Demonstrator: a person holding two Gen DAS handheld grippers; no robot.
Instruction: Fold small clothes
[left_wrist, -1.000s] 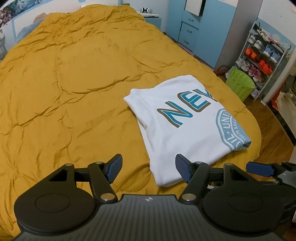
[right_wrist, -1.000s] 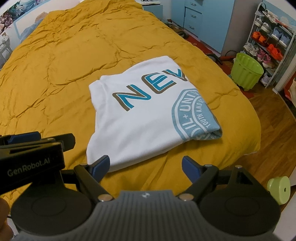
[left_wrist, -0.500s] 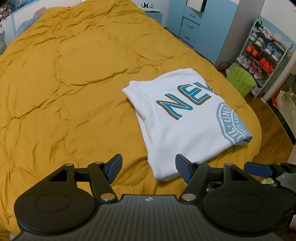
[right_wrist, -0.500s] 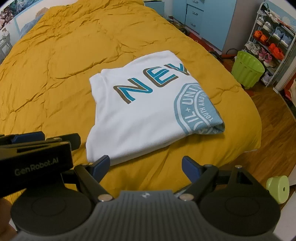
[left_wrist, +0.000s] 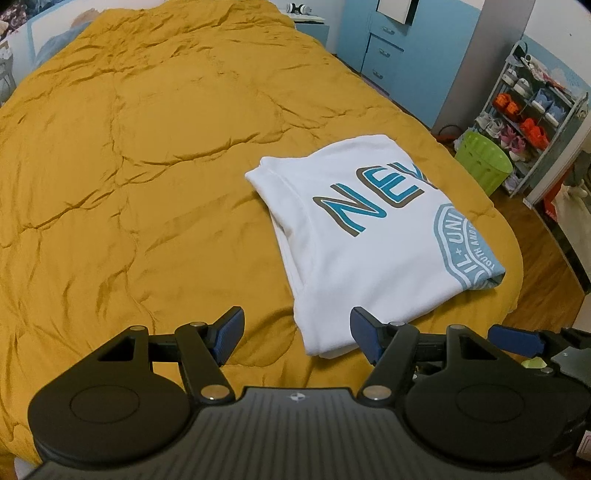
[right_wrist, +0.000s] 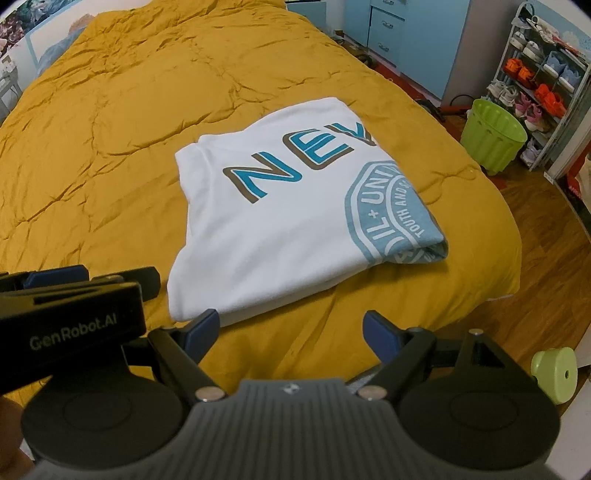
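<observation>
1. A wide bed covered by a wrinkled mustard-yellow quilt (left_wrist: 129, 166) fills most of both views.
2. A white T-shirt (left_wrist: 354, 258), folded into a rough rectangle, lies flat on the quilt near the bed's foot and right-hand edge. It shows blue-and-brown letters "NEV" and part of a round pale-blue badge at its folded right corner.
3. On the wooden floor just right of the bed stands a lime-green ribbed basket (right_wrist: 493, 134). Its inside cannot be seen from here.
4. Right of the basket, against the wall, a metal rack (right_wrist: 535, 81) holds pairs of shoes on several shelves: orange, pink, white and pale blue.
5. A small lime-green round object (right_wrist: 554, 374) sits on the floor at the far right, close to the right claw.
6. The left gripper (left_wrist: 297, 334) tilts steeply down over the quilt. Its blue-tipped jaws stand wide apart with nothing held, and the shirt's near corner shows between them, untouched.
7. The right gripper (right_wrist: 291, 332) is beside it, also angled steeply down. Its jaws are spread wide and empty, just short of the shirt's near edge.
</observation>
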